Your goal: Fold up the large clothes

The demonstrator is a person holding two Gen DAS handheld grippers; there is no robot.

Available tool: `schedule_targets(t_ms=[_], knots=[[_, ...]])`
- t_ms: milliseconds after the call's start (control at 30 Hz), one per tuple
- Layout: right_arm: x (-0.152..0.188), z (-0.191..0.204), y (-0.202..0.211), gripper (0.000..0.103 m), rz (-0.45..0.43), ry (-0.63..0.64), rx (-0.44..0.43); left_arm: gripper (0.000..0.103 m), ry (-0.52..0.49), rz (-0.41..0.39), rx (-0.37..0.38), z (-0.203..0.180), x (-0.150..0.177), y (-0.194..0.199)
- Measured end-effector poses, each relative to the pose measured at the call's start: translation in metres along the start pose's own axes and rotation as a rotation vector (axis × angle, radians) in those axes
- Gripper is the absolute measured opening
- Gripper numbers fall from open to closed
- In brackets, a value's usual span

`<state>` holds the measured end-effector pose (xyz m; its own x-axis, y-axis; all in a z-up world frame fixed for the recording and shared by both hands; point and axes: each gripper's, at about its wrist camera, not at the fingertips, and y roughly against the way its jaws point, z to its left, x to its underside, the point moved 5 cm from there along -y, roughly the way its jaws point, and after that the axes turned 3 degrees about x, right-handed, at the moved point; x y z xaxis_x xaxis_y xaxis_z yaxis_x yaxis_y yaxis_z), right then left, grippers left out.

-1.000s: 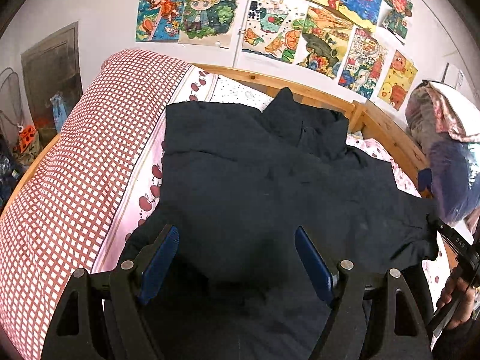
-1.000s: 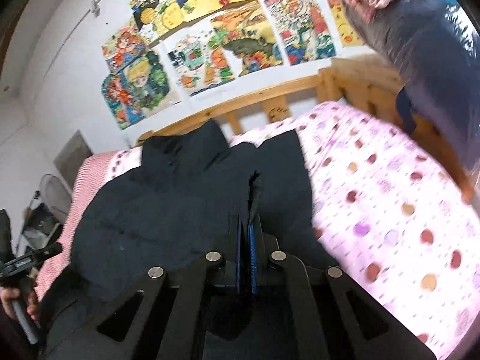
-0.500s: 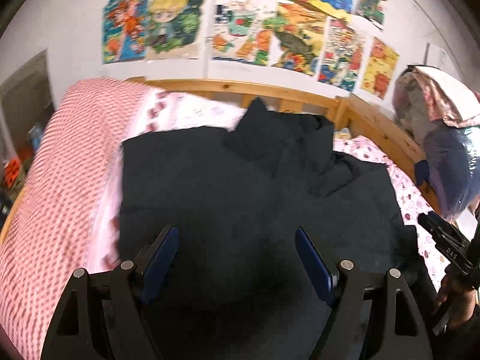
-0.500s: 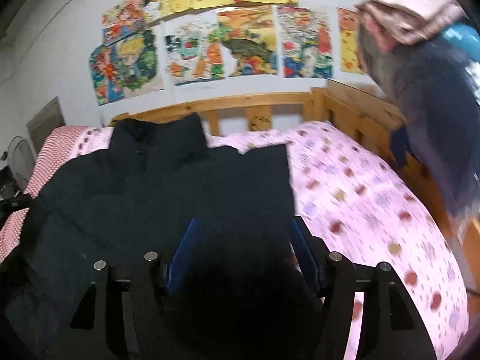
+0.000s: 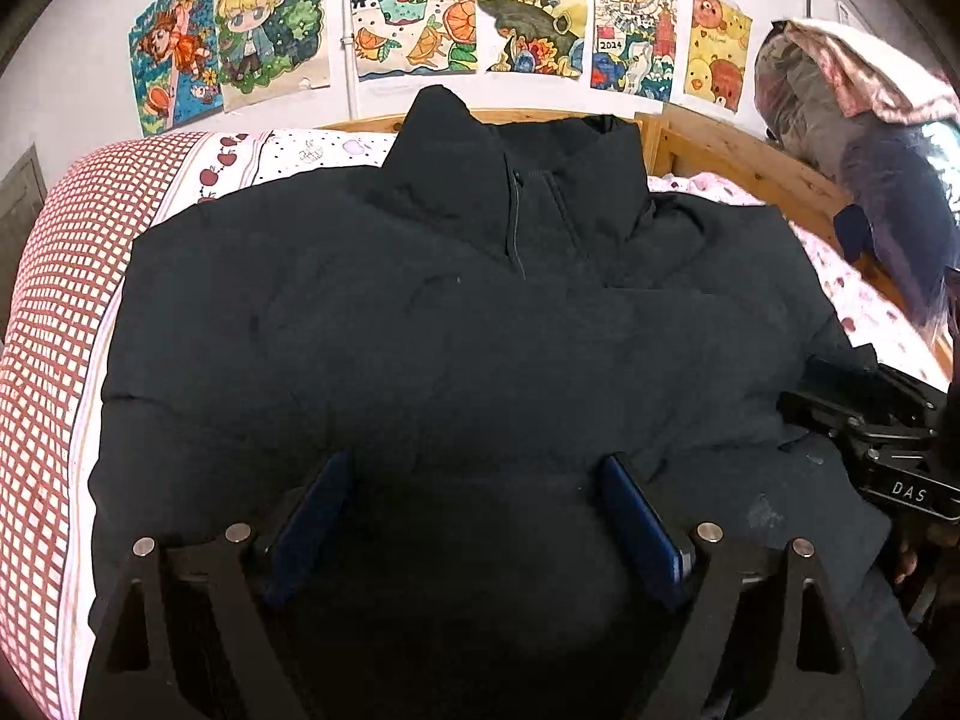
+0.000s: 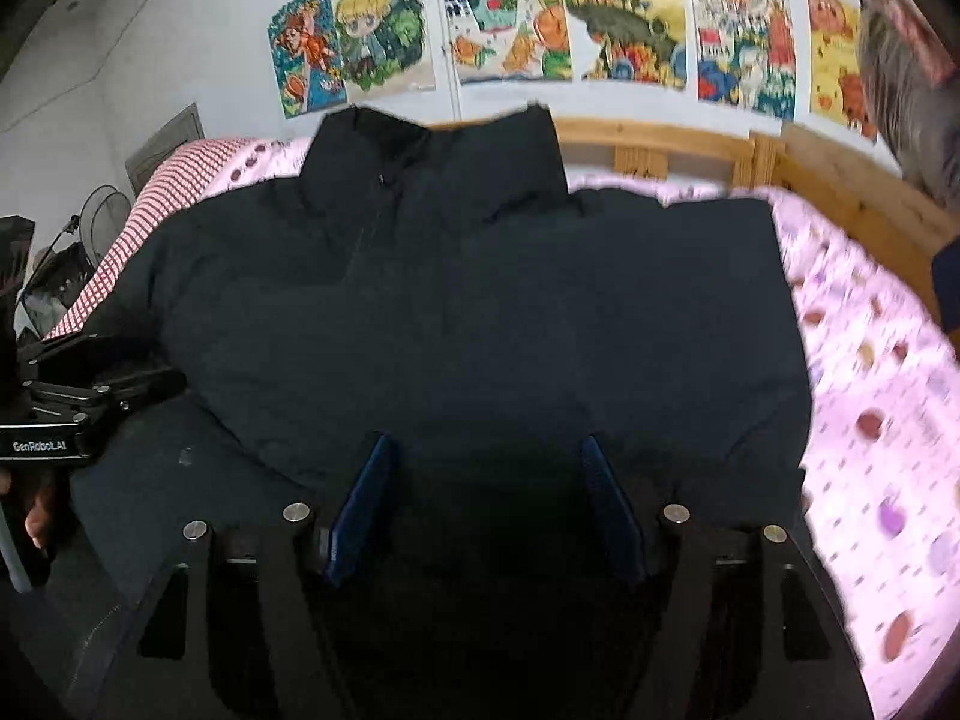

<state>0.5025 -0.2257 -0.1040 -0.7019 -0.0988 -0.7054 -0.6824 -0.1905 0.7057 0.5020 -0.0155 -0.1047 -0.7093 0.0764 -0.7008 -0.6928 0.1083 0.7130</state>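
Observation:
A large black padded jacket (image 5: 432,324) lies front-up on the bed, collar and zip toward the headboard, both sleeves folded in over the body. In the right wrist view the same jacket (image 6: 492,312) fills the middle. My left gripper (image 5: 474,480) hangs open over the jacket's lower left part, nothing between its blue pads. My right gripper (image 6: 486,468) is open too, above the lower right part with the folded sleeve under it. Each gripper shows at the edge of the other's view: the right gripper (image 5: 870,420) and the left gripper (image 6: 90,396).
A red-checked quilt (image 5: 54,276) lies along the bed's left side. Pink spotted sheet (image 6: 870,408) is bare to the right. A wooden headboard (image 6: 660,144) backs the bed below wall drawings (image 5: 420,30). A bundle of bedding (image 5: 870,138) sits at the far right. A fan (image 6: 102,216) stands left.
My right gripper was shut on the right sleeve a second ago; it has let go and opened, leaving the sleeve folded over the body. Both grippers have swung to face the collar.

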Motion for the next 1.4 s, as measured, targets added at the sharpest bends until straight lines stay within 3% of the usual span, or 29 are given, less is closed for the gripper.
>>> schedule_targets(t_ms=[233, 667, 967, 1133, 1233, 1400], knots=[[0.011, 0.004, -0.013, 0.063, 0.013, 0.026, 0.039, 0.096, -0.063, 0.024, -0.065, -0.011, 0.01, -0.013], [0.014, 0.0, -0.015, 0.069, -0.018, 0.013, 0.044, 0.103, -0.072, -0.001, -0.055, -0.009, 0.015, -0.017], [0.016, -0.01, -0.016, 0.077, -0.043, -0.043, -0.058, 0.103, -0.074, -0.003, -0.062, -0.011, 0.018, -0.019], [0.016, -0.009, -0.016, 0.079, -0.041, -0.047, -0.06, 0.103, -0.063, -0.015, -0.021, -0.008, 0.017, -0.014], [0.012, -0.011, -0.014, 0.08, -0.017, -0.06, -0.076, 0.103, -0.036, -0.004, 0.048, -0.003, 0.009, -0.004], [-0.009, -0.018, -0.012, 0.082, 0.152, -0.024, -0.131, 0.103, 0.054, 0.044, 0.159, 0.013, -0.015, 0.015]])
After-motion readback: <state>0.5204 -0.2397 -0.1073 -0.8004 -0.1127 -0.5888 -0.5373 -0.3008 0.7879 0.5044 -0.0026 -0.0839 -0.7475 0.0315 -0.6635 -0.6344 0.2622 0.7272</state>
